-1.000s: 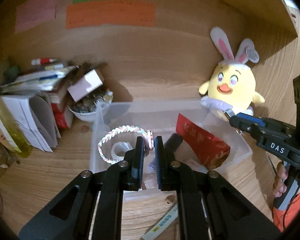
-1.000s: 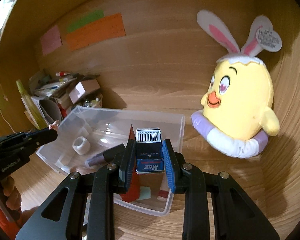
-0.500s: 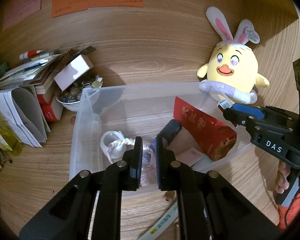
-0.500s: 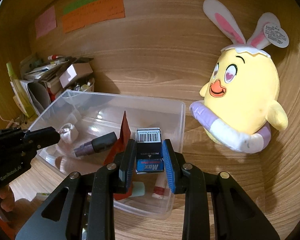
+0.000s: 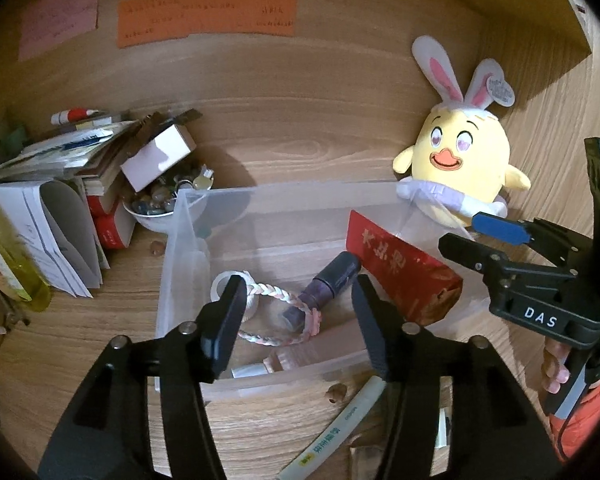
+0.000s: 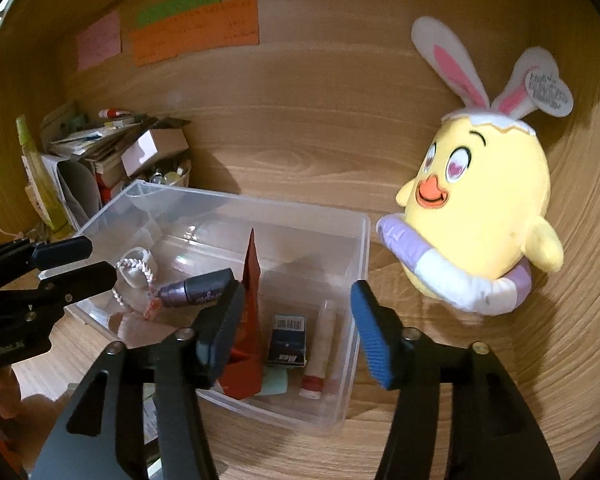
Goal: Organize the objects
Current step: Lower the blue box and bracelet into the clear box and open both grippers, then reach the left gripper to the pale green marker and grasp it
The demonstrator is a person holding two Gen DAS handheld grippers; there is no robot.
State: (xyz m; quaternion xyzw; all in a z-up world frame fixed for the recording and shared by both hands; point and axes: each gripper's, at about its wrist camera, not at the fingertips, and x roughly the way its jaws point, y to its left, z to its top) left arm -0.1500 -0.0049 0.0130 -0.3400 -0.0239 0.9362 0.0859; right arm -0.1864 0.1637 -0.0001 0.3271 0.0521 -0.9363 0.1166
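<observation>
A clear plastic bin (image 5: 260, 196) (image 6: 356, 256) stands on the wooden desk. My left gripper (image 5: 298, 292) hangs over its near side, jaws opening and empty. Below them the braided pink-and-white bracelet (image 5: 276, 312) (image 6: 134, 276) lies on the bin floor beside a white tape roll (image 5: 224, 284) and a purple tube (image 5: 332, 284) (image 6: 198, 286). My right gripper (image 6: 298, 300) is over the bin's right end, jaws opening with nothing pressed. The small blue staple box (image 6: 287, 340) lies on the bin floor under it, next to a red packet (image 5: 400, 272) (image 6: 250, 320) and a lip balm stick (image 6: 320, 352).
A yellow chick plush (image 5: 460, 176) (image 6: 480, 216) with rabbit ears sits right of the bin. Books, papers, a small white box and a bowl of stones (image 5: 156, 204) crowd the back left. A green-labelled tube (image 5: 336, 432) lies on the desk before the bin. Sticky notes (image 5: 204, 12) hang on the back panel.
Both grippers opened. The bracelet dropped from the left jaws onto the bin floor, and the staple box fell from the right jaws into the bin's right end.
</observation>
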